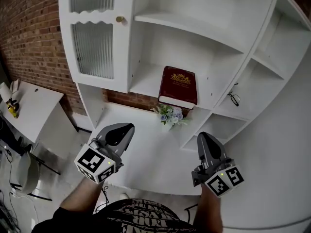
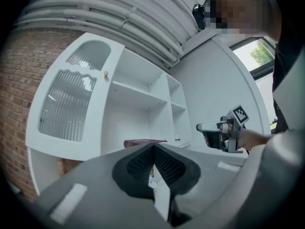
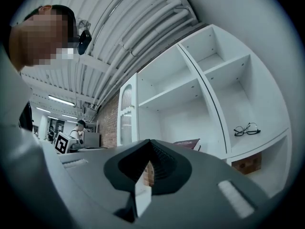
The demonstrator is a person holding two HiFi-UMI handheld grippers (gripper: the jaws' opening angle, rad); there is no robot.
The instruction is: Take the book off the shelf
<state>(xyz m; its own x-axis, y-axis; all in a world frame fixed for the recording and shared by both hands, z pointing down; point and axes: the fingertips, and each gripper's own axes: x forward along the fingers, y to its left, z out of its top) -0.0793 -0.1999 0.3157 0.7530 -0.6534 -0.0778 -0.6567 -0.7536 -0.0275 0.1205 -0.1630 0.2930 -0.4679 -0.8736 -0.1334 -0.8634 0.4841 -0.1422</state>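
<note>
Far to the left of the book (image 1: 179, 86), a red brick wall (image 1: 29, 28) backs a white side table (image 1: 36, 103). The table carries a small yellow object that is too small to identify. Closer to the book's left, the white shelf unit (image 1: 194, 29) has a cupboard door of ribbed glass (image 1: 92, 47) with a brass knob (image 1: 119, 19).

The book is maroon with a gold emblem. It lies flat, cover up, on an open shelf of the unit, with its page edge toward the person. Just in front of that edge, a small bunch of pale flowers (image 1: 170, 114) stands on the white counter (image 1: 146, 154), between the book and the grippers. What holds the flowers cannot be made out. To the book's right, in the next compartment, lies a pair of glasses (image 1: 234, 98).

The left gripper (image 1: 127, 128) hangs in front of the book and to its left, and the right gripper (image 1: 203, 136) in front and to its right. Both are well apart from it, each with jaws pressed together on nothing.

In each gripper view the gripper's own body covers most of the book, leaving a thin maroon strip. Pale pipes (image 3: 143, 27) run along the ceiling above.
</note>
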